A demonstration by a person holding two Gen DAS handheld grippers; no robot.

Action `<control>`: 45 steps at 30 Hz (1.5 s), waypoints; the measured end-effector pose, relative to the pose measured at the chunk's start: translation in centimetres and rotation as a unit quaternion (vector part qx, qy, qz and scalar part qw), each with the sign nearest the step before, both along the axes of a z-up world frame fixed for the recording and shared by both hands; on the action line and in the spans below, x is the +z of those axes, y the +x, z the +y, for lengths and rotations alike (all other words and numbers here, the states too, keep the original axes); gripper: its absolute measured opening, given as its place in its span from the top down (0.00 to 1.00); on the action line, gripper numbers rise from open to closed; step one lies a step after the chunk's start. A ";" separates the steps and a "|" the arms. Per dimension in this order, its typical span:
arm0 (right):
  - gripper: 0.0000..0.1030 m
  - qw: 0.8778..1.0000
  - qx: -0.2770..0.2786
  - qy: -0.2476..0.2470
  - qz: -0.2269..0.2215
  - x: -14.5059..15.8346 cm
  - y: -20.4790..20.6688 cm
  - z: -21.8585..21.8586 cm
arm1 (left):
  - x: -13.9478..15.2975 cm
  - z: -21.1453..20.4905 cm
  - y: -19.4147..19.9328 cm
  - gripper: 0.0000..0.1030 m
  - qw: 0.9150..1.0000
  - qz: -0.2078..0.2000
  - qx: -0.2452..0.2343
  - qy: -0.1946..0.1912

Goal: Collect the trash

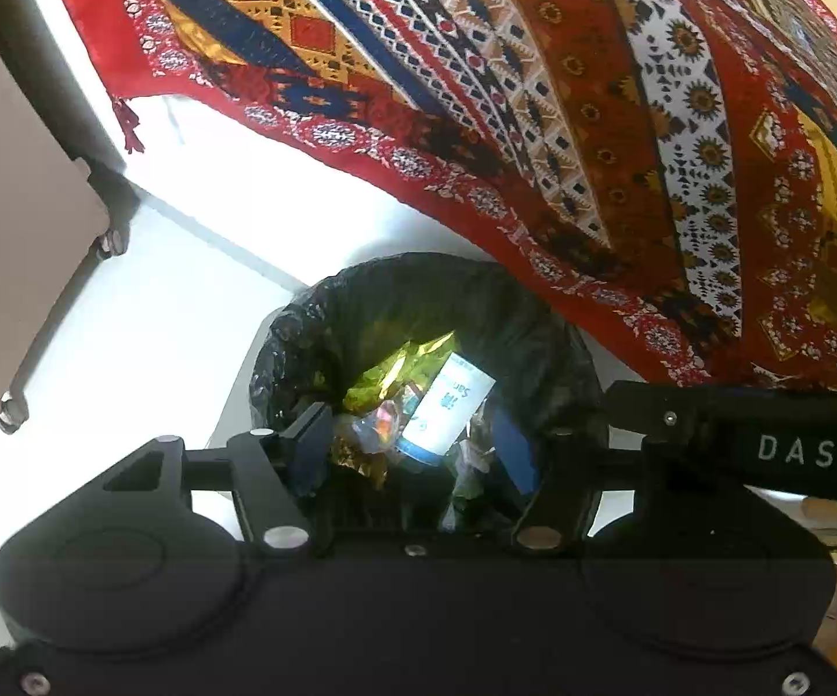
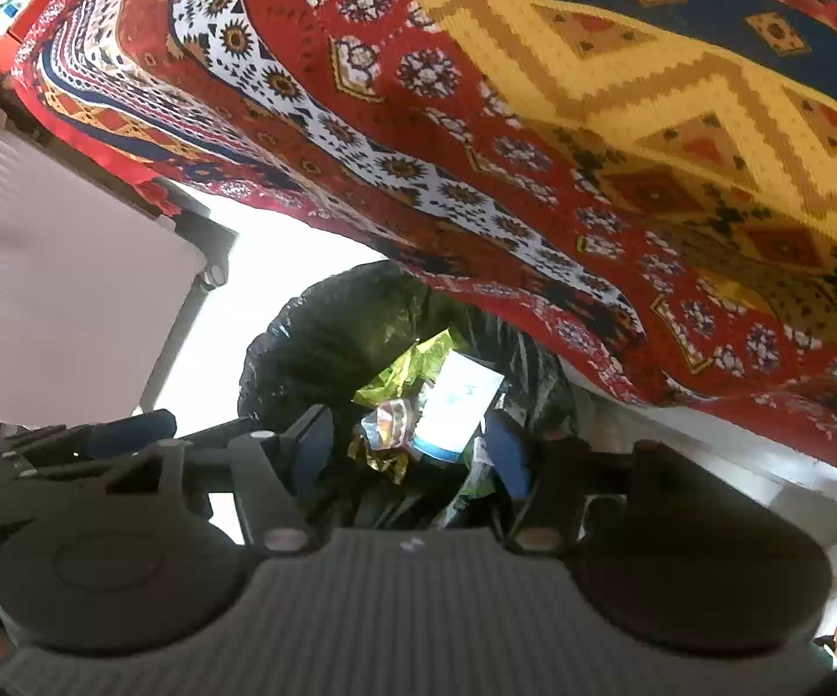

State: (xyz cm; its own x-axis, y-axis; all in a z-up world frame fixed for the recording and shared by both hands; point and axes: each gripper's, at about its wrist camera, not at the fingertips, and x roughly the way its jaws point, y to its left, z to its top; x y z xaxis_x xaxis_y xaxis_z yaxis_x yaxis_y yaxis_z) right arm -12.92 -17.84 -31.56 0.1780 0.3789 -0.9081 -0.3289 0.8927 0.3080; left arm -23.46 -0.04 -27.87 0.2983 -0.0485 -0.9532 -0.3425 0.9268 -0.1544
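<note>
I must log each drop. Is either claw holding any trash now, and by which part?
Nothing is held. The left claw and the right claw both stand open above the black-lined bin; the white bottle and gold wrapper lie inside.

Bottle (image 1: 447, 412), wrappers (image 1: 383, 383) in bin (image 1: 302, 336); bin beside cloth-draped table (image 1: 592, 116).

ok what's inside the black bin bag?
Inside the black bin bag: a crumpled gold foil wrapper, a white and blue labelled container, and a small clear iridescent piece. Anything deeper is covered by these and the dark liner.
</note>
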 end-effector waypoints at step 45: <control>0.26 1.000 0.009 -0.018 0.003 -0.2 -0.5 0.1 | -0.6 -0.4 0.4 0.27 0.999 0.031 -0.002 0.044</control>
